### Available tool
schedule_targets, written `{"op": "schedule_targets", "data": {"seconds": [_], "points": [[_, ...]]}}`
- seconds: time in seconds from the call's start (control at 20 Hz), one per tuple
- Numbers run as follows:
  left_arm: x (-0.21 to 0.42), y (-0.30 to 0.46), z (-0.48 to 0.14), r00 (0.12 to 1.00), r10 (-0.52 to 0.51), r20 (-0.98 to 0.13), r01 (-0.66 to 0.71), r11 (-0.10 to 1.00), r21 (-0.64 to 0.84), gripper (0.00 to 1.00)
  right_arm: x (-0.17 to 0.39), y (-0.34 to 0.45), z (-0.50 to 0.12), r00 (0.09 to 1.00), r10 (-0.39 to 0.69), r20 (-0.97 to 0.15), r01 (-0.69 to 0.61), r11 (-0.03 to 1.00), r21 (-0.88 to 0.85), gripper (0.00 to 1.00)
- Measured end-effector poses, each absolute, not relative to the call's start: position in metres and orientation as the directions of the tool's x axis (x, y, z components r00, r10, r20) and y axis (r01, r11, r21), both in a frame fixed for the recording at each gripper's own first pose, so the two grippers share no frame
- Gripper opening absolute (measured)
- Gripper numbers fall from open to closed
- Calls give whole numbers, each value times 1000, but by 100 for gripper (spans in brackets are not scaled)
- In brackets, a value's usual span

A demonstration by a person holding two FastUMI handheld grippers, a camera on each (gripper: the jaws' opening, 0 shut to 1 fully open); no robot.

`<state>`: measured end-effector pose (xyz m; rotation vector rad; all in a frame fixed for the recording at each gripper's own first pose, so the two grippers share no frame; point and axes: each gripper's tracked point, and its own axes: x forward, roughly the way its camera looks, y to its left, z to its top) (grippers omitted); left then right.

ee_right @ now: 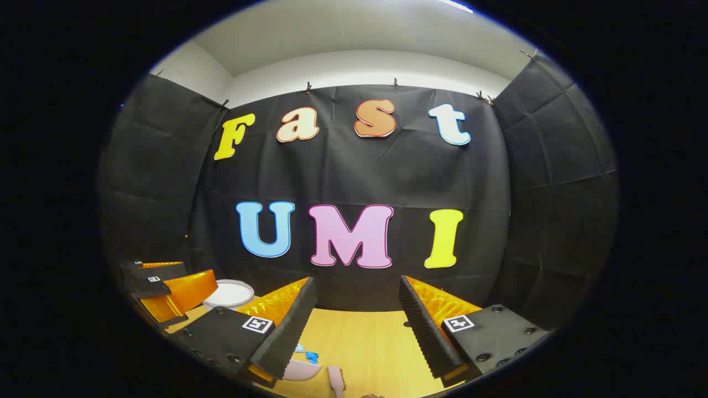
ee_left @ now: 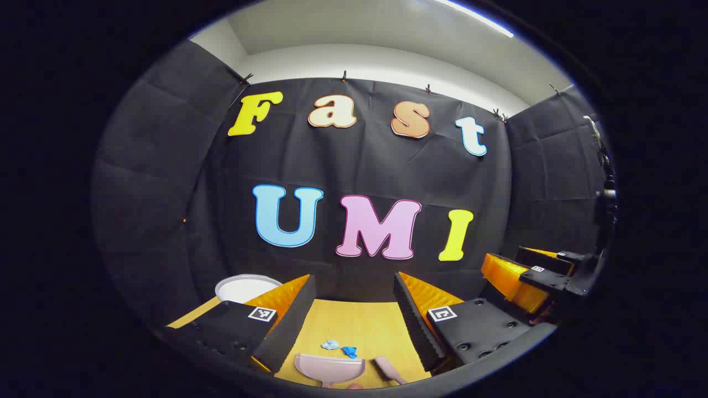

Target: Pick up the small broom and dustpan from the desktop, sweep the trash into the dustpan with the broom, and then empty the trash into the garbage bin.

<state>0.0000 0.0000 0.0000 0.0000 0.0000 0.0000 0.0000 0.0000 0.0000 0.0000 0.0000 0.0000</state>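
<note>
Dustpan (ee_left: 329, 367) w/ broom (ee_left: 389, 369) just beside it, bottom centre of left gripper view; both pink plastic, prob. light, stiff. Take each by handle. Trash scraps (ee_left: 341, 348) lie beyond pan. Left gripper (ee_left: 352, 318) & right gripper (ee_right: 358, 323): jaws wide apart, empty. Only square markers on fingers; no readable brand.

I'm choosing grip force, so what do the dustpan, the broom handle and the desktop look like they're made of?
Dustpan: likely plastic, smooth matte pale pink, moulded rim. Broom handle: the same pink, probably plastic too. Desktop: light wood or wood-look laminate, faint grain lines, low sheen.
</note>
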Motion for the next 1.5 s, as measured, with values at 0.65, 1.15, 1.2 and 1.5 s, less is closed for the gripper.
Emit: {"op": "schedule_targets", "data": {"seconds": [0.65,1.15,1.2,1.5], "points": [[-38,17,31,994,4,112,-11,998,60,79,-24,24,13,1000,20,24,-20,999,-30,92],[-68,16,44,987,-3,161,-8,998,66,84,-46,32,24,998,40,50,-38,999,-38,92],[-71,15,45,987,-2,161,-8,998,64,82,-47,32,25,998,43,51,-41,998,-40,92],[-74,19,30,995,4,100,-8,999,34,82,-54,40,21,997,68,38,-67,997,-26,91]]}}
